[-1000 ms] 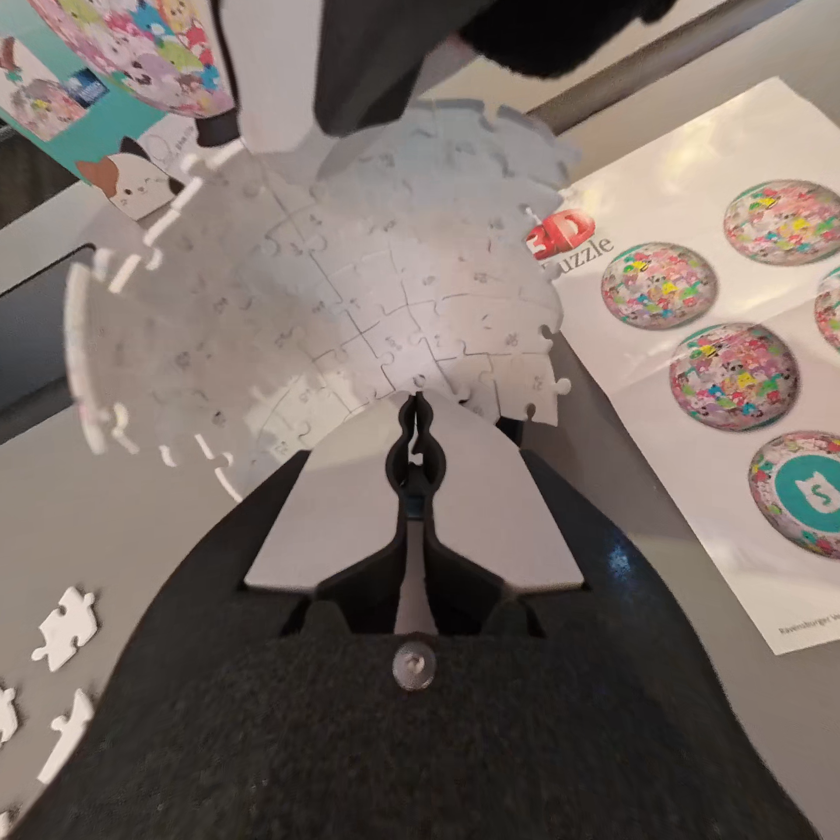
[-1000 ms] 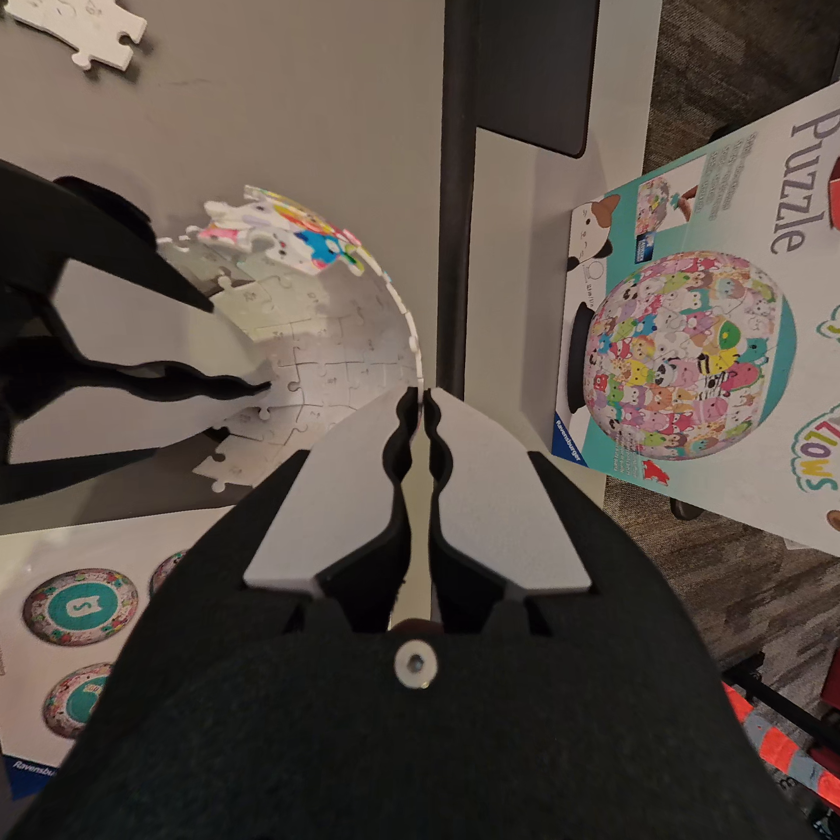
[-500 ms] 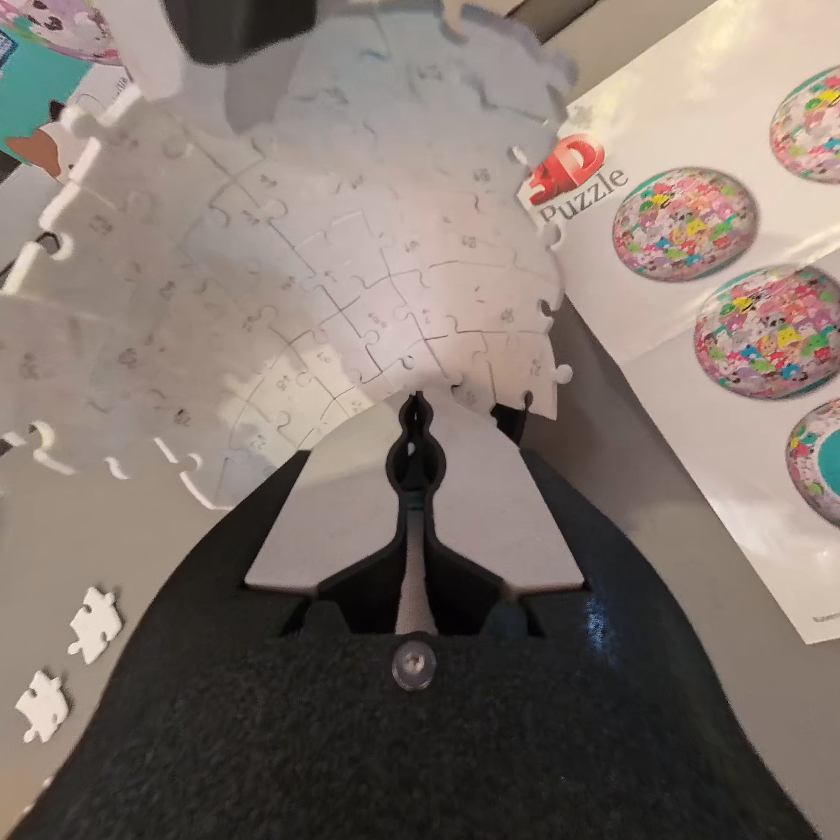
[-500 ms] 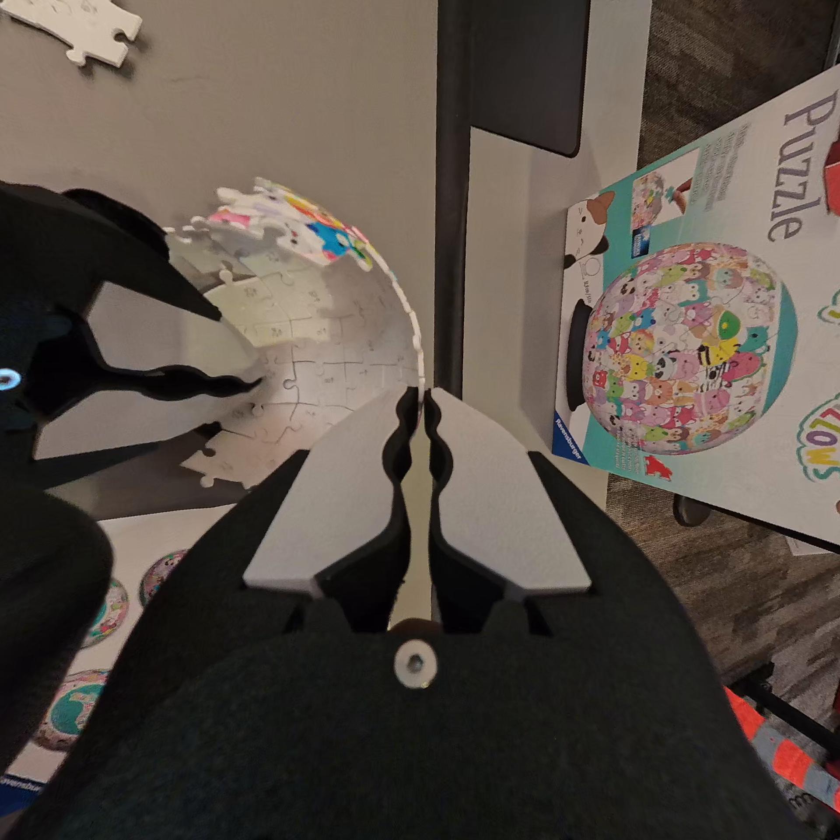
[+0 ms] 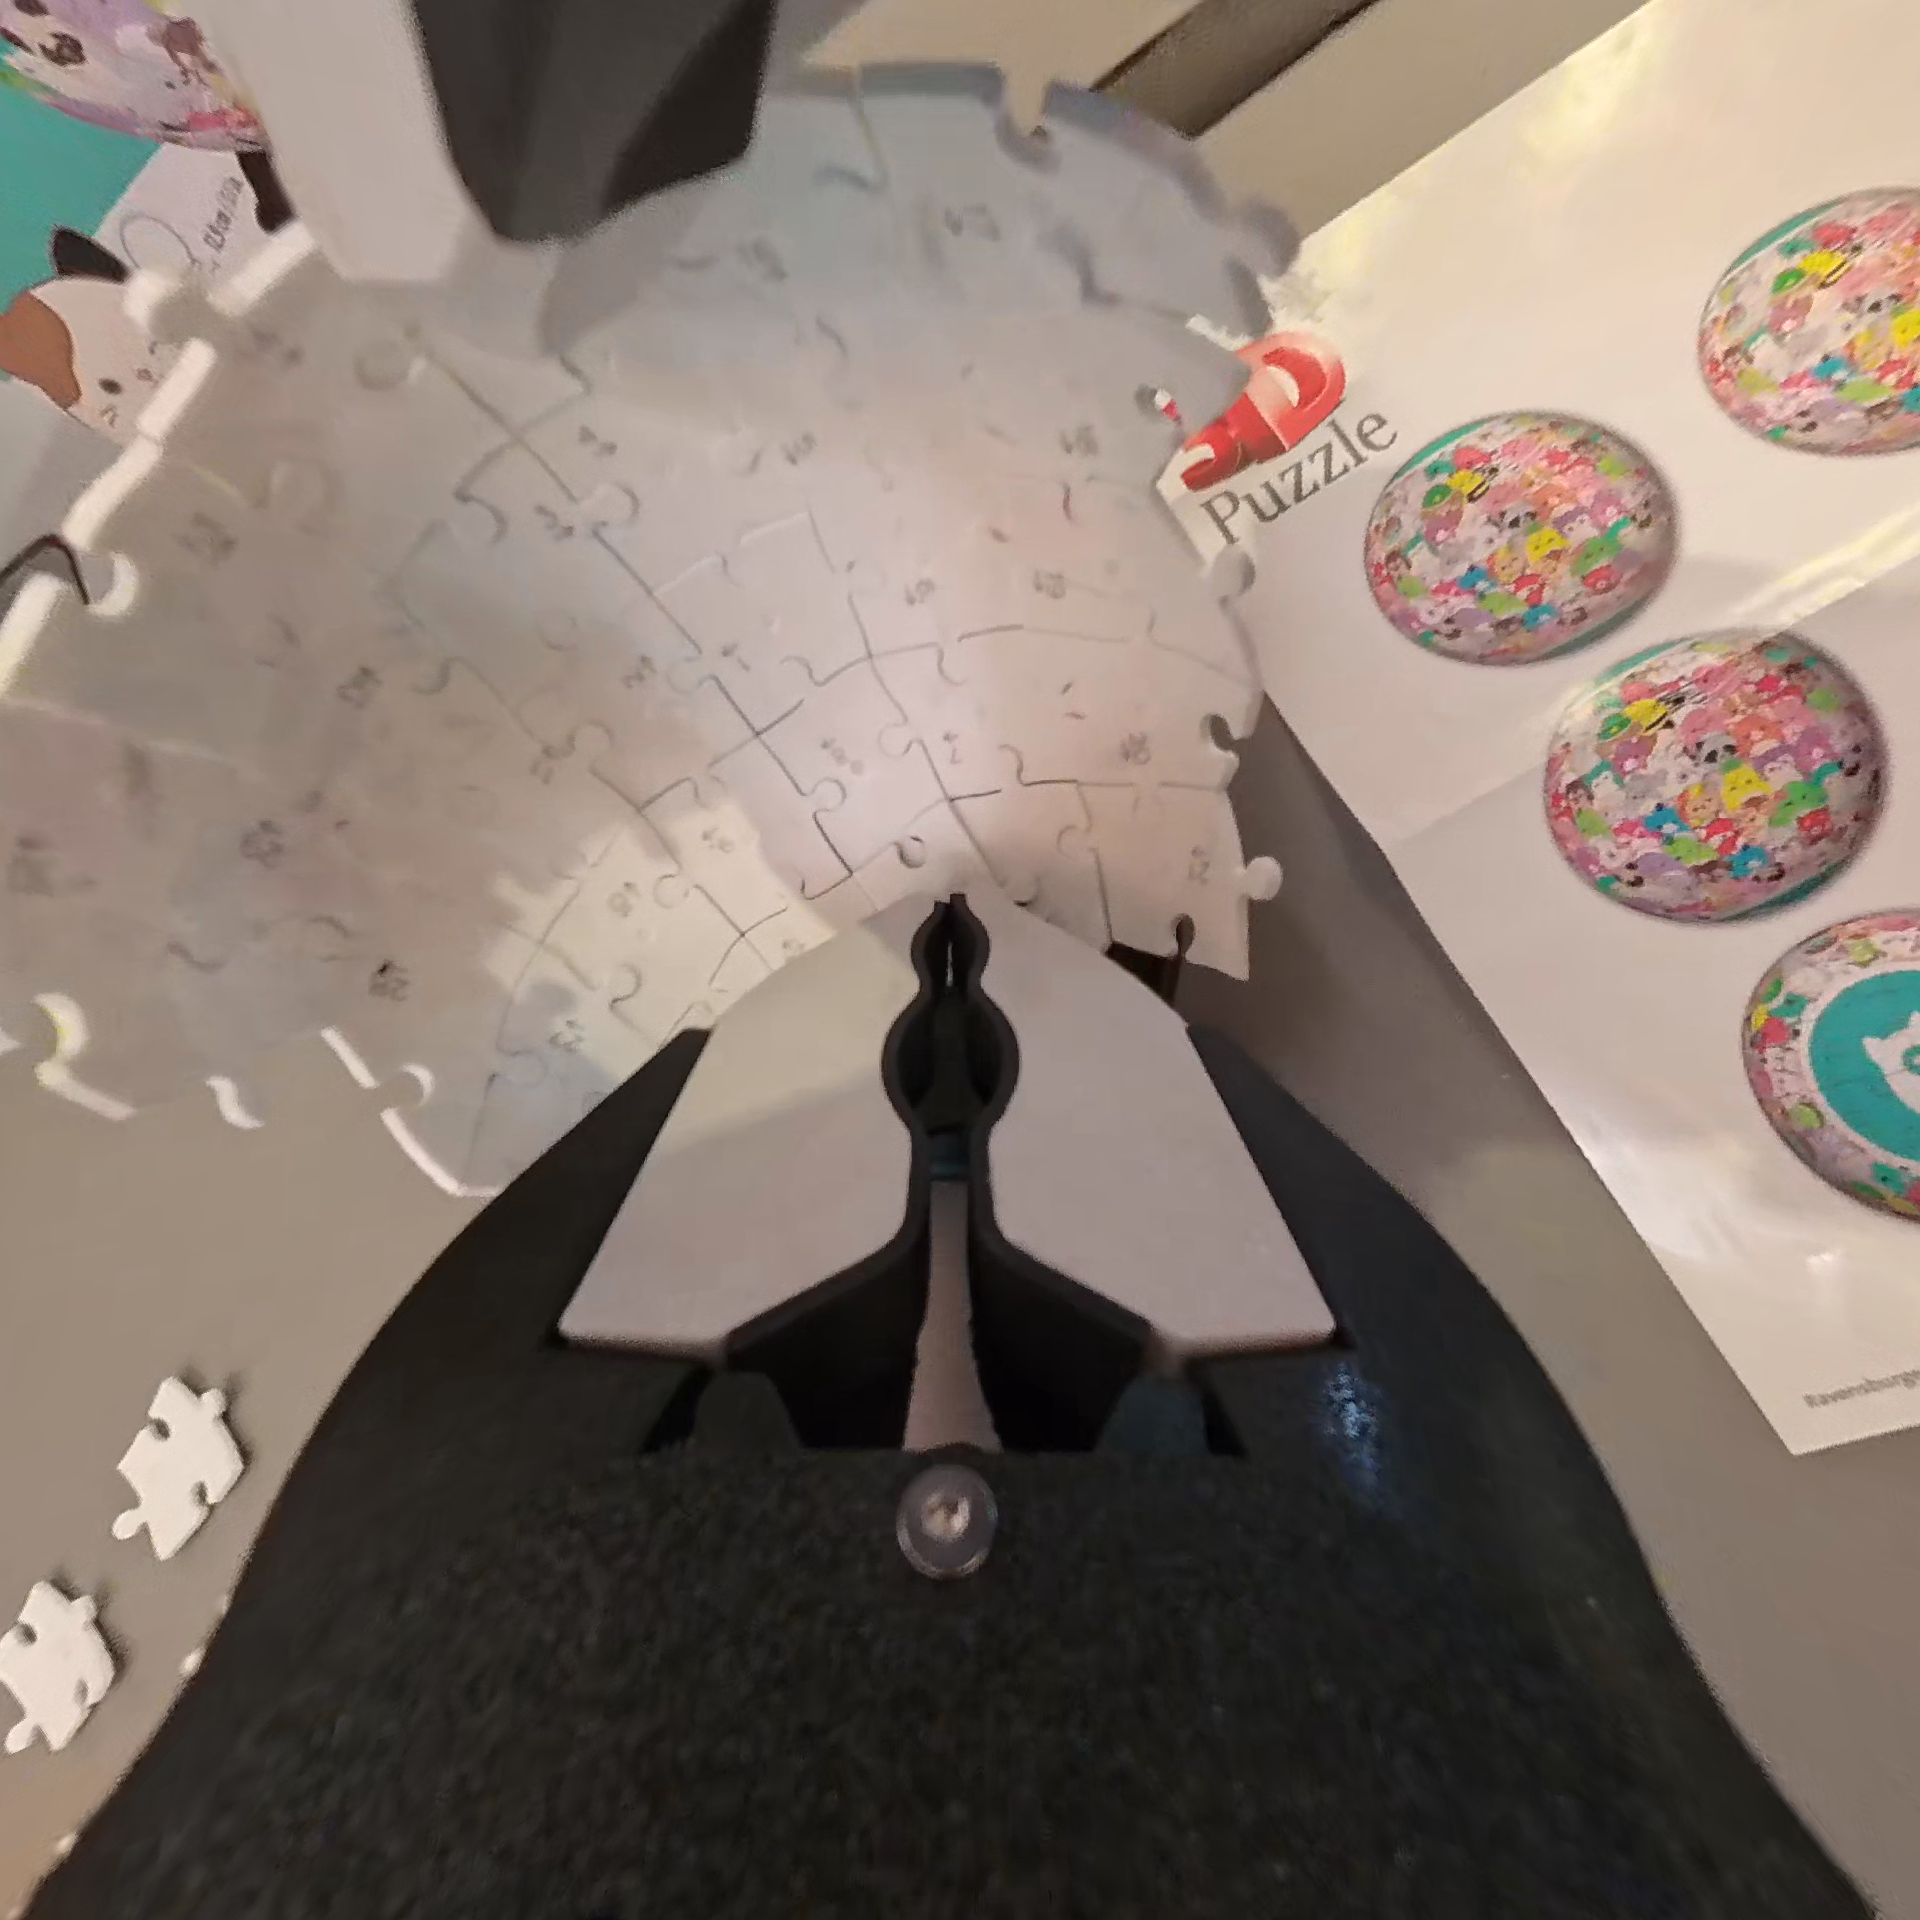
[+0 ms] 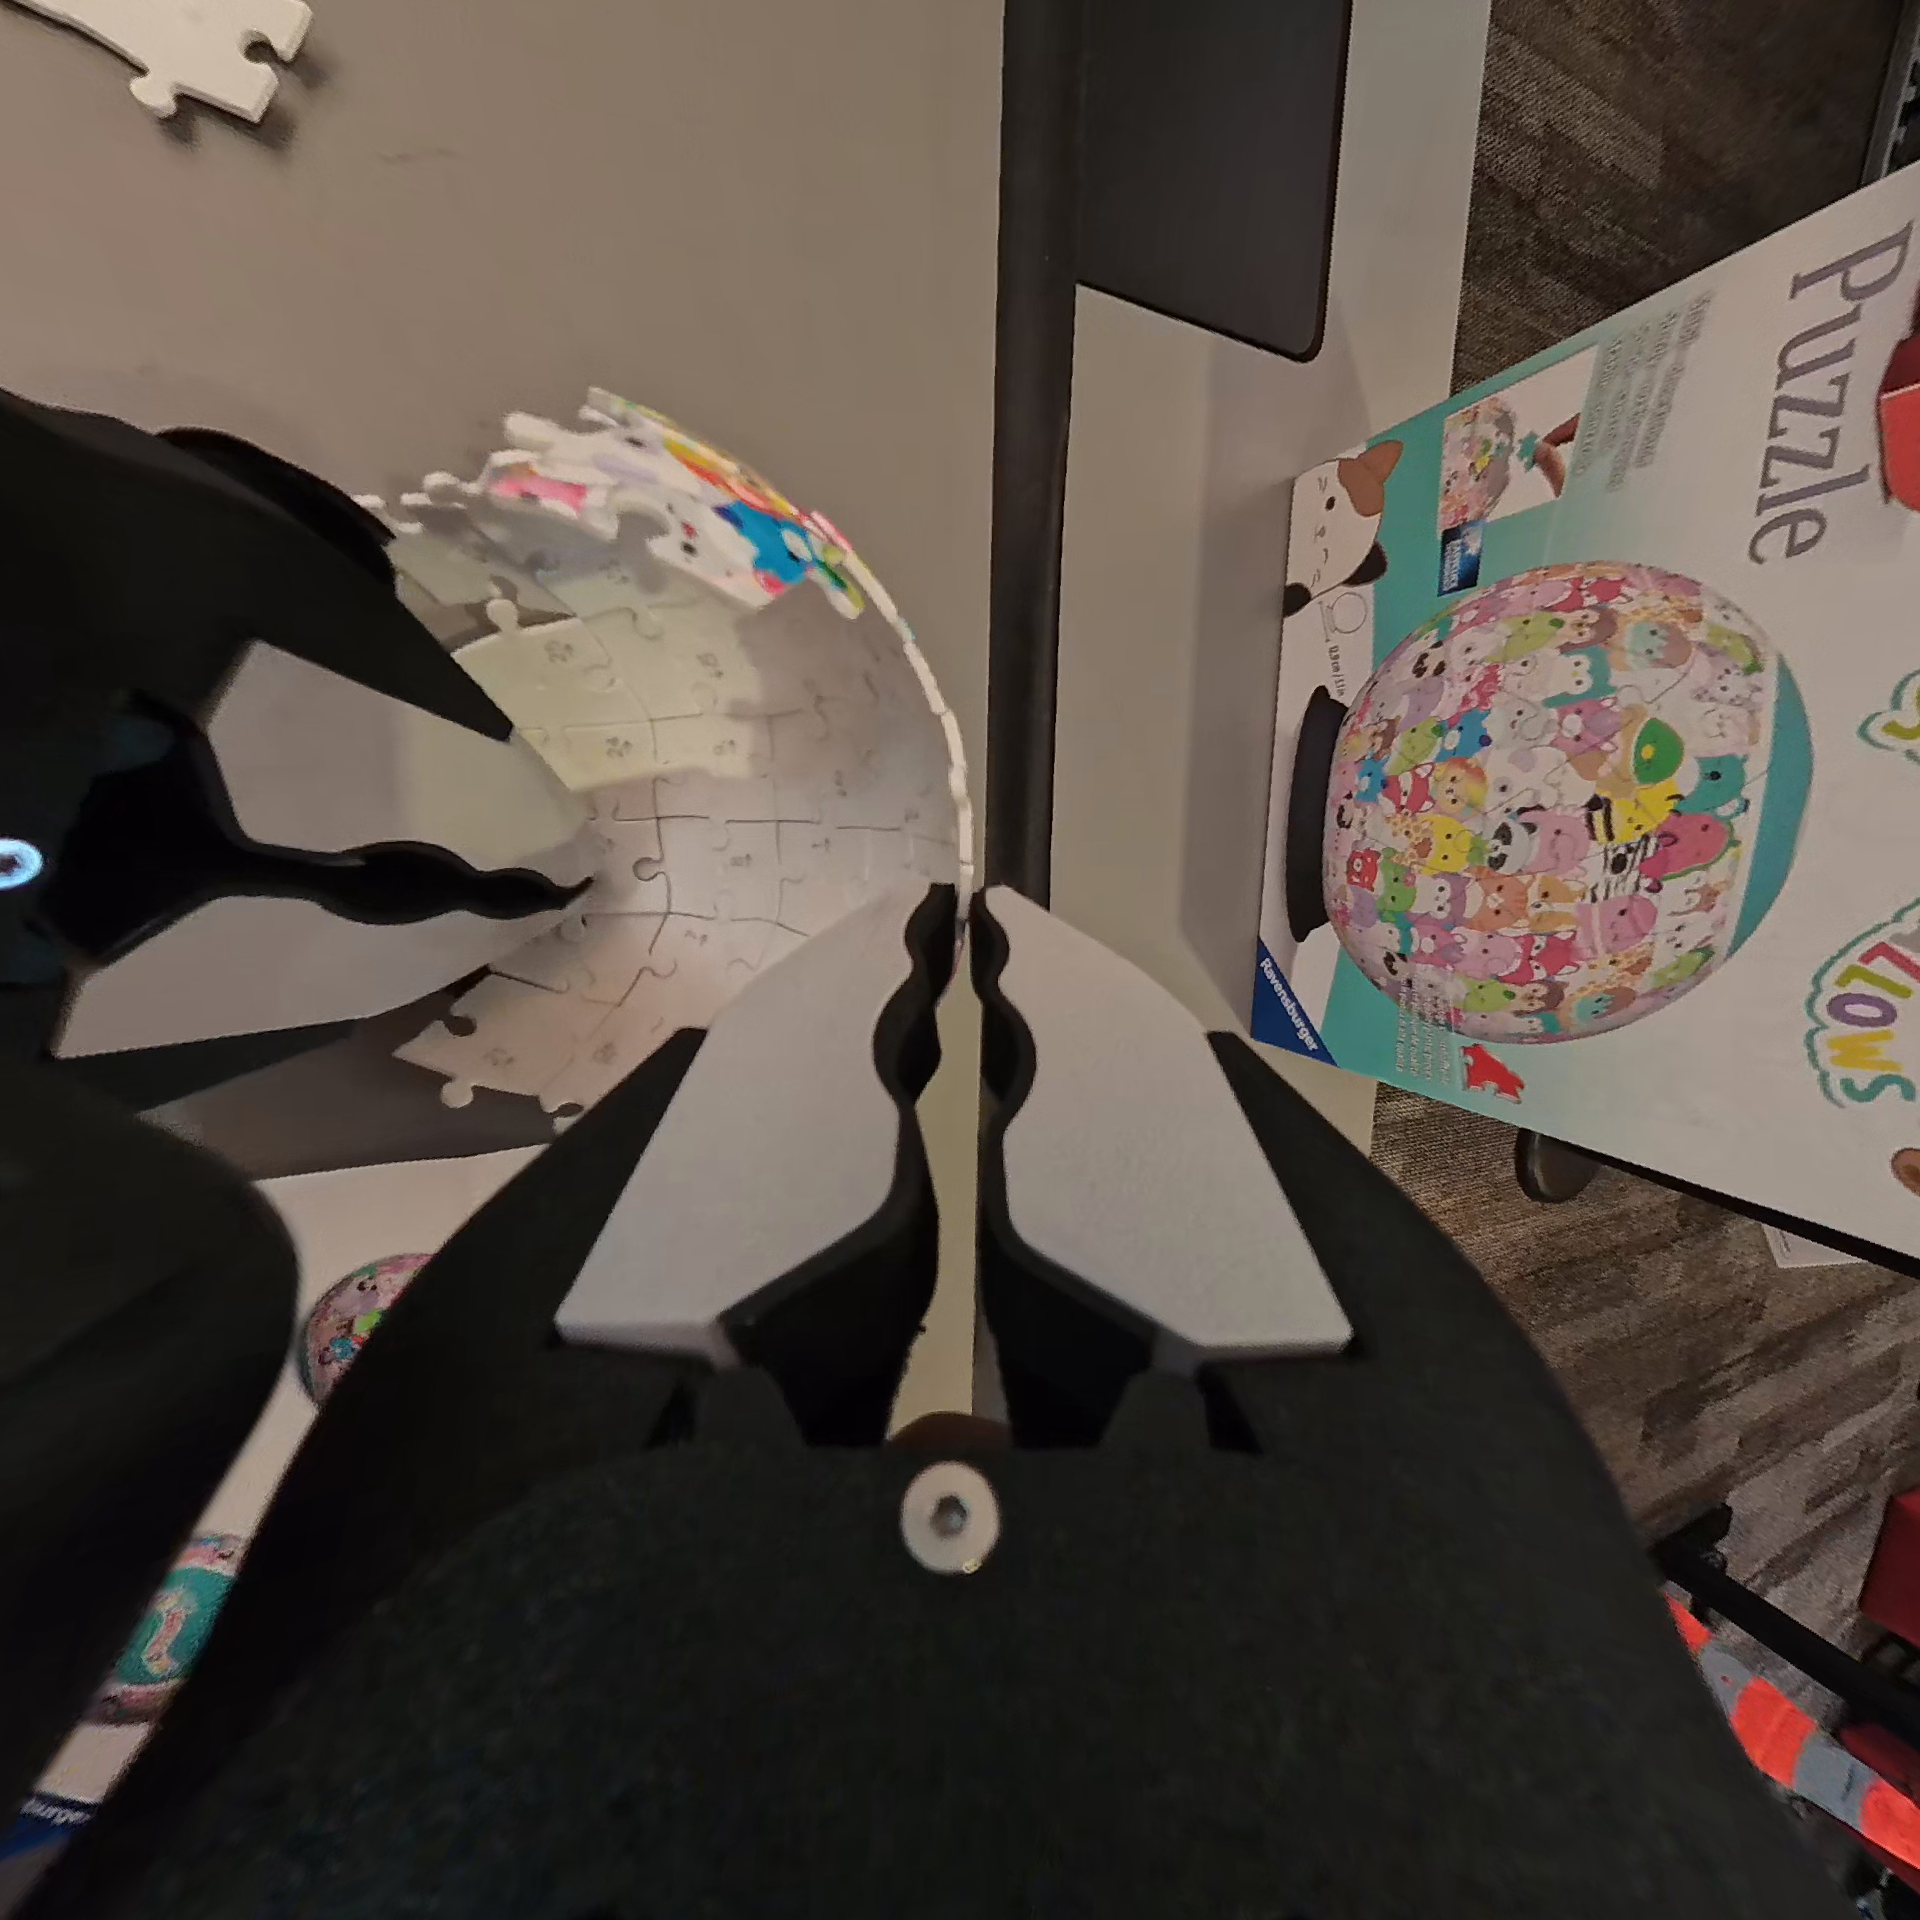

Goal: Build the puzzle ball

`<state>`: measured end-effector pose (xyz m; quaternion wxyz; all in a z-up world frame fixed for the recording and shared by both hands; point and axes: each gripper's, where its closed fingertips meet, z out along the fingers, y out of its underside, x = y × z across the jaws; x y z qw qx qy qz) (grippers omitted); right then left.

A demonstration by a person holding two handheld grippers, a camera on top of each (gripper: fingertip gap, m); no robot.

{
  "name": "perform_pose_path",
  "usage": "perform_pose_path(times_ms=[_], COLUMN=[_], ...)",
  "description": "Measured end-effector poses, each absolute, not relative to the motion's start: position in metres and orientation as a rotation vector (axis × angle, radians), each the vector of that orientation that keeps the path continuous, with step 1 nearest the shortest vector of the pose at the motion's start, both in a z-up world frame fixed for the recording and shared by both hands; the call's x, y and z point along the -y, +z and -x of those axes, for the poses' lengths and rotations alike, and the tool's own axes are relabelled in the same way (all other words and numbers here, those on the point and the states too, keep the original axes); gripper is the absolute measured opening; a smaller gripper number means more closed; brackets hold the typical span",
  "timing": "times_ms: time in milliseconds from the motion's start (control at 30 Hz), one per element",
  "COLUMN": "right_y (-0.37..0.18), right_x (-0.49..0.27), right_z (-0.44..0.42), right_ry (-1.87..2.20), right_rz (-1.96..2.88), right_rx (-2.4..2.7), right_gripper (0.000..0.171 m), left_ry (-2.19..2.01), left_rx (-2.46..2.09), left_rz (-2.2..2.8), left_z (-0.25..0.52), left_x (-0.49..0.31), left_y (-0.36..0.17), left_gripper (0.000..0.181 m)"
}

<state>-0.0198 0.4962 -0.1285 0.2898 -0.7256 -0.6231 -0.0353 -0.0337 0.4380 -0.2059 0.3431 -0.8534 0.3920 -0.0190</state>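
Gripping the jagged lower rim of a half-built white plastic puzzle-ball shell (image 5: 727, 623), the left hand-held gripper (image 5: 951, 914) has its two grey fingers pressed together on the shell's edge, seen from the shell's pale, concave inner side. The right hand-held gripper (image 6: 964, 904), its fingers nearly touching, pinches the thin curved rim of the same shell (image 6: 748, 790) on the opposite side; in the left wrist view it enters from the top (image 5: 488, 114). The shell's printed, colourful outer face shows only along its far edge in the right wrist view, where tabs and notches stand free. Whether the shell touches the grey surface (image 5: 208, 1247) cannot be told.

To the right in the left wrist view, a white instruction sheet printed with pictures of balls (image 5: 1621, 727) lies flat just beside the shell's toothed edge. Two loose white puzzle pieces (image 5: 182, 1465) lie apart from each other on bare surface at the near left. In the right wrist view another white piece (image 6: 208, 62) lies at the far left, a dark gap (image 6: 1023, 416) runs between two tabletops, and a teal and white puzzle box (image 6: 1621, 748) lies to the right, overhanging the surface's edge above the carpet (image 6: 1662, 166).
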Motion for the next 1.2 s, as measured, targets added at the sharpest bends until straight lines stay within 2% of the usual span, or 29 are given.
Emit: perform_pose_path(times_ms=[233, 1200], right_y=[-0.129, -0.128], right_x=[-0.497, -0.498], right_z=[0.020, 0.021], right_ry=[-0.102, -0.089], right_rz=[1.937, 1.914], right_rx=[1.663, 1.649], right_gripper=[0.003, 0.002], left_ry=[0.034, -0.190], left_rx=[-1.088, -1.080], left_rz=[2.169, 2.138], left_z=[0.034, 0.022], left_x=[-0.438, -0.439], left_y=[-0.207, -0.197], left_gripper=[0.000, 0.000])
